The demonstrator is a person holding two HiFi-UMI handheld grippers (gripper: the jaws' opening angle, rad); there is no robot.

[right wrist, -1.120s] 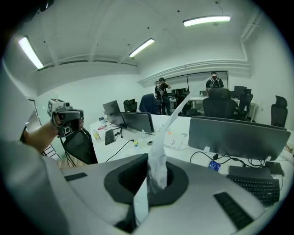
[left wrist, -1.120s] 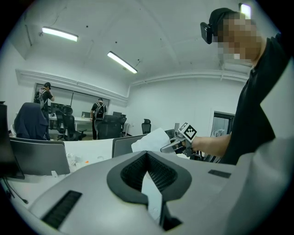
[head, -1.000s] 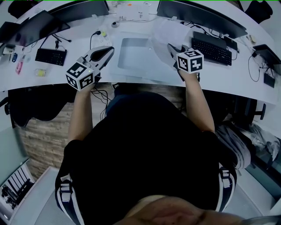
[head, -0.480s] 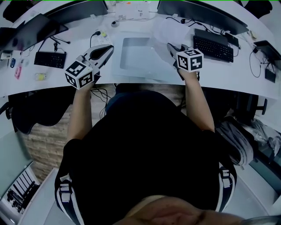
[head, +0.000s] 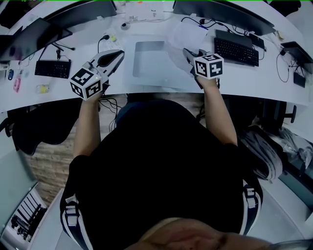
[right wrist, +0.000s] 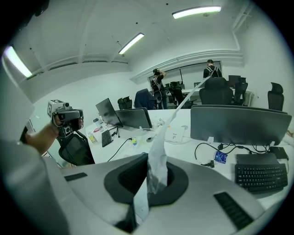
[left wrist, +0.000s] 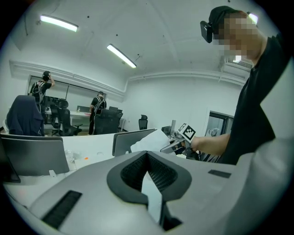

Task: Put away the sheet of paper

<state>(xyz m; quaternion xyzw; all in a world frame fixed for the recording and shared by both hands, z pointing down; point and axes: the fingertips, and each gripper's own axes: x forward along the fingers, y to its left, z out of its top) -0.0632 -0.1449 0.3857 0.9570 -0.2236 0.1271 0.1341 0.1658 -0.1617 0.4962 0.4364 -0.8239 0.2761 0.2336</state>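
The white sheet of paper [head: 181, 35] hangs crumpled above the desk, pinched at its near edge by my right gripper [head: 188, 52], which is shut on it. In the right gripper view the sheet [right wrist: 158, 151] rises edge-on from between the jaws of the right gripper [right wrist: 153, 176]. My left gripper [head: 117, 53] hovers over the desk's left part with its jaws together and nothing visible in them. From the left gripper view, past the left gripper [left wrist: 147, 158], I see the paper [left wrist: 149, 141] held up by the right gripper [left wrist: 173, 147]. A flat grey tray [head: 149, 58] lies on the desk between the two grippers.
The curved white desk [head: 161, 83] carries a black keyboard [head: 235, 48] at the right and a smaller one [head: 55, 69] at the left. Monitors [head: 222, 12] stand along the back and a laptop [head: 29, 39] at far left. Cables and small items lie scattered.
Both grippers have drifted a little farther over the desk. The paper stays pinched in the right gripper.
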